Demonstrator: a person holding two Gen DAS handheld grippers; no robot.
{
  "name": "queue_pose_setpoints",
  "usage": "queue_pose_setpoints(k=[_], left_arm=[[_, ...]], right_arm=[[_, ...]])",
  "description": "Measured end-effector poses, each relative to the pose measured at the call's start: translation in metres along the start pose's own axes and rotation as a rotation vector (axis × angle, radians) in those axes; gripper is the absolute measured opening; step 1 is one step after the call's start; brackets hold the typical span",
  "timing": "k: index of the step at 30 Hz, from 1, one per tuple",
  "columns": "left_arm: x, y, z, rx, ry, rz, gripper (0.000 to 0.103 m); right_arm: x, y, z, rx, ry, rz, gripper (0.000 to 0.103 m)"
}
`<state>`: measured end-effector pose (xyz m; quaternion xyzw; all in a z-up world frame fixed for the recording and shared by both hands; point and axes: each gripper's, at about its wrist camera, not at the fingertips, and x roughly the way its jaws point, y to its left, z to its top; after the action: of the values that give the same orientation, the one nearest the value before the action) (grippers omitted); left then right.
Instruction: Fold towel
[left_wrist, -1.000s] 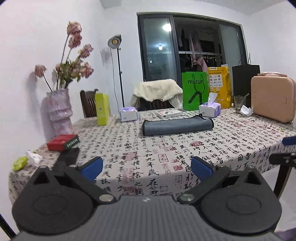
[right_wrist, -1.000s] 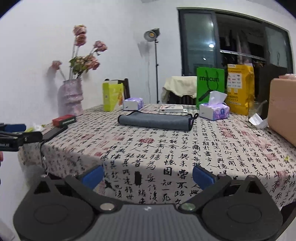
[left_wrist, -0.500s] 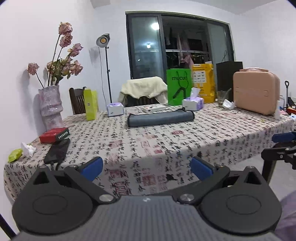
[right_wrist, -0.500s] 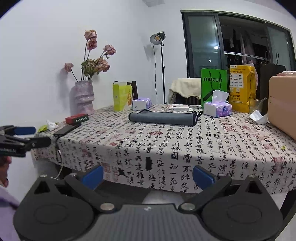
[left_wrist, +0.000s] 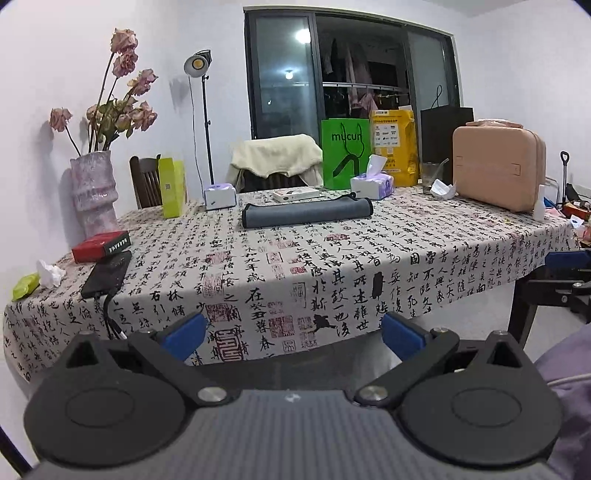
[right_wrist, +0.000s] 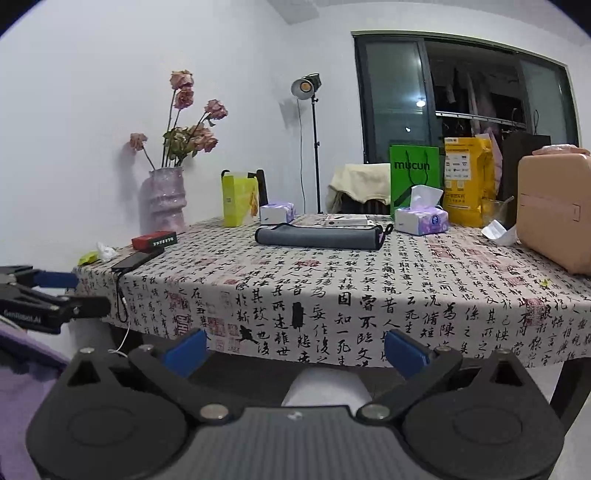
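A dark grey towel (left_wrist: 306, 213) lies folded into a long narrow strip on the far middle of the table; it also shows in the right wrist view (right_wrist: 319, 237). My left gripper (left_wrist: 293, 332) is open and empty, held off the table's near edge, below table height. My right gripper (right_wrist: 295, 349) is open and empty, also off the near edge. Each gripper shows at the side of the other's view: the right one (left_wrist: 565, 280) and the left one (right_wrist: 48, 295). Both are far from the towel.
The table (left_wrist: 332, 266) has a calligraphy-print cloth. On it stand a vase of dried roses (left_wrist: 94, 192), a red box (left_wrist: 100, 246), a black phone (left_wrist: 107, 273), tissue packs (left_wrist: 371, 184), a green bag (left_wrist: 345, 158) and a pink case (left_wrist: 498, 170). A chair with a cream cloth (left_wrist: 277, 158) stands behind.
Both grippers have pulled back from the table and dropped lower, so the table's near edge and overhang now show. The towel has not moved. Both stay open.
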<state>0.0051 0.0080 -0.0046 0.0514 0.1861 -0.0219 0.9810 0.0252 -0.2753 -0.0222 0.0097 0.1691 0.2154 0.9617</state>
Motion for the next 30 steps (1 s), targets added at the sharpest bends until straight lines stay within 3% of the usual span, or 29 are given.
queue_pose_setpoints(k=[30], left_arm=[[-0.0015,-0.0043,0.0015,0.011,-0.008,-0.011,0.103]], right_arm=[[0.0054,-0.0026,-0.0008,0.026,0.01,0.001,0.103]])
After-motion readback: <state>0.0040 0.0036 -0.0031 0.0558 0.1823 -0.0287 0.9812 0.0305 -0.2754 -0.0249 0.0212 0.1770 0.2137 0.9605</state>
